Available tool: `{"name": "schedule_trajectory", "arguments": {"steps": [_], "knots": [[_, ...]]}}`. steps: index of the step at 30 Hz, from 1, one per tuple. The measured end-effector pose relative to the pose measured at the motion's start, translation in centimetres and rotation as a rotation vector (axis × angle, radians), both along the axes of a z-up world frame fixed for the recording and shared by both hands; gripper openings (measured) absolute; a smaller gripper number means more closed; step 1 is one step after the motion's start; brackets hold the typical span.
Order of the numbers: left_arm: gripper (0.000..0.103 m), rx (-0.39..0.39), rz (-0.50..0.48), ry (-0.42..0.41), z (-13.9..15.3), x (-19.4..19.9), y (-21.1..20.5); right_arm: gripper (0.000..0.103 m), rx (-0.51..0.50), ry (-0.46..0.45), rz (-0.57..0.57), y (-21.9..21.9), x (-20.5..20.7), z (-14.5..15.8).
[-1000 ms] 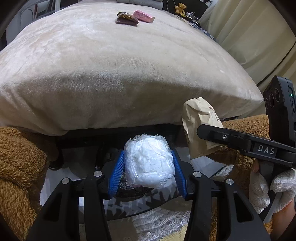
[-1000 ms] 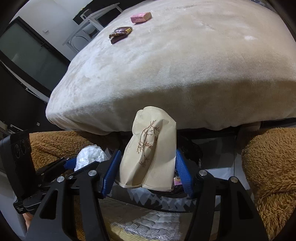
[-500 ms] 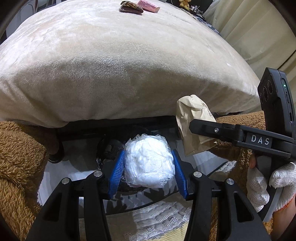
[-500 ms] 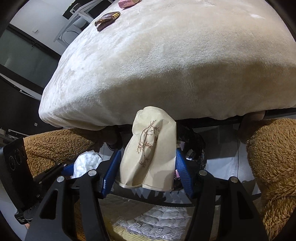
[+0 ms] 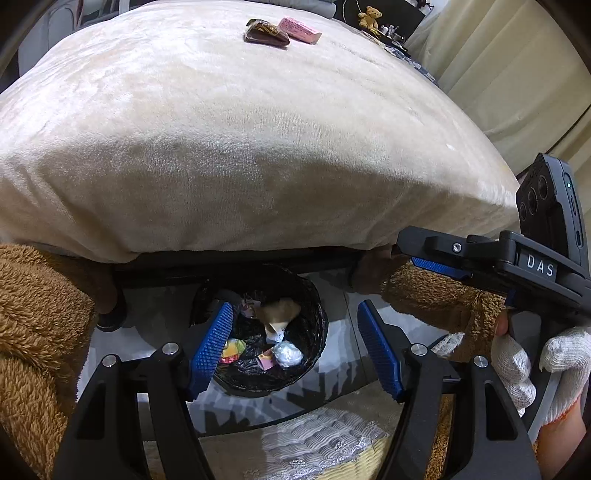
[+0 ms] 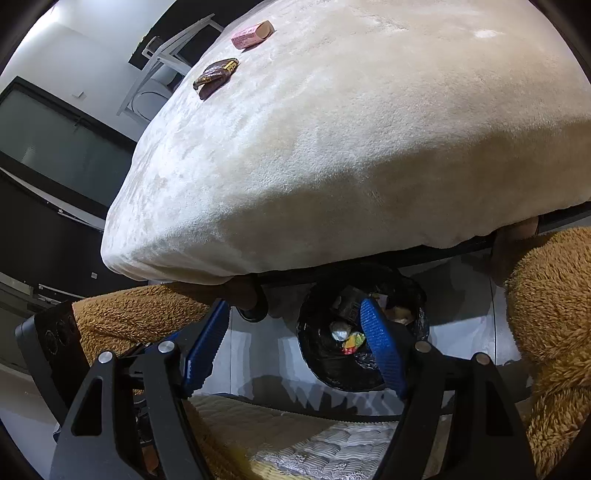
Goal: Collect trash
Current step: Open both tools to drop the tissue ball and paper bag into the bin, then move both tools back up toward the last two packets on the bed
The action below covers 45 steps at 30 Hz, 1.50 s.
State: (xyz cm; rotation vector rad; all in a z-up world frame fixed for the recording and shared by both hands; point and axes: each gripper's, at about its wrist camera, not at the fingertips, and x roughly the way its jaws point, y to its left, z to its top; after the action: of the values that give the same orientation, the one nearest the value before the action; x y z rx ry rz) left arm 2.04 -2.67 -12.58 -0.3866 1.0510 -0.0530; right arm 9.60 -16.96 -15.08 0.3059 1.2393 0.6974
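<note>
Both grippers hang spread wide and empty above a black-lined trash bin (image 5: 258, 332) that sits on the floor at the foot of a bed (image 5: 240, 147). The left gripper (image 5: 295, 347) frames the bin's mouth between its blue pads; the right gripper (image 6: 291, 347) hangs beside it, one pad crossing the bin's opening. Inside the bin lie a white wad (image 5: 288, 354), a crumpled tan paper bag (image 5: 277, 314) and several colourful wrappers, in no clear direction. Two pieces remain on the cream bed cover, well apart from the bin: a brown wrapper (image 5: 266, 34) and, just beside it, a pink packet (image 5: 298, 30), its long axis running diagonally toward the bed's far right. Brown fleece sleeves (image 5: 37, 332) flank the bin on both sides, and the bed's edge overhangs its far rim.
</note>
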Motion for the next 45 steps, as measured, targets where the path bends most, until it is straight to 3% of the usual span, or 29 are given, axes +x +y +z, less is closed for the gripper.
{"name": "schedule_trajectory", "arguments": {"steps": [9, 23, 30, 36, 45], "knots": [[0.068, -0.010, 0.013, -0.081, 1.7, -0.7, 0.6, 0.074, 0.088, -0.091, -0.005, -1.0, -0.5, 2.5], [0.068, 0.098, -0.015, -0.268, 7.2, 1.1, 2.5, 0.074, 0.046, -0.411, 0.090, 0.3, 1.5, 9.2], [0.068, 0.113, -0.018, -0.285, 9.2, 4.0, 4.1, 0.074, -0.005, -0.577, 0.144, 1.6, 5.0, 12.4], [0.068, 0.133, -0.005, -0.267, 9.7, 7.4, 5.4, 0.074, -0.016, -0.568, 0.108, 1.8, 8.8, 12.8], [0.068, 0.153, 0.003, -0.234, 9.7, 13.0, 6.2, 0.074, -0.047, -0.622, 0.081, 1.6, 11.7, 14.0]]}}
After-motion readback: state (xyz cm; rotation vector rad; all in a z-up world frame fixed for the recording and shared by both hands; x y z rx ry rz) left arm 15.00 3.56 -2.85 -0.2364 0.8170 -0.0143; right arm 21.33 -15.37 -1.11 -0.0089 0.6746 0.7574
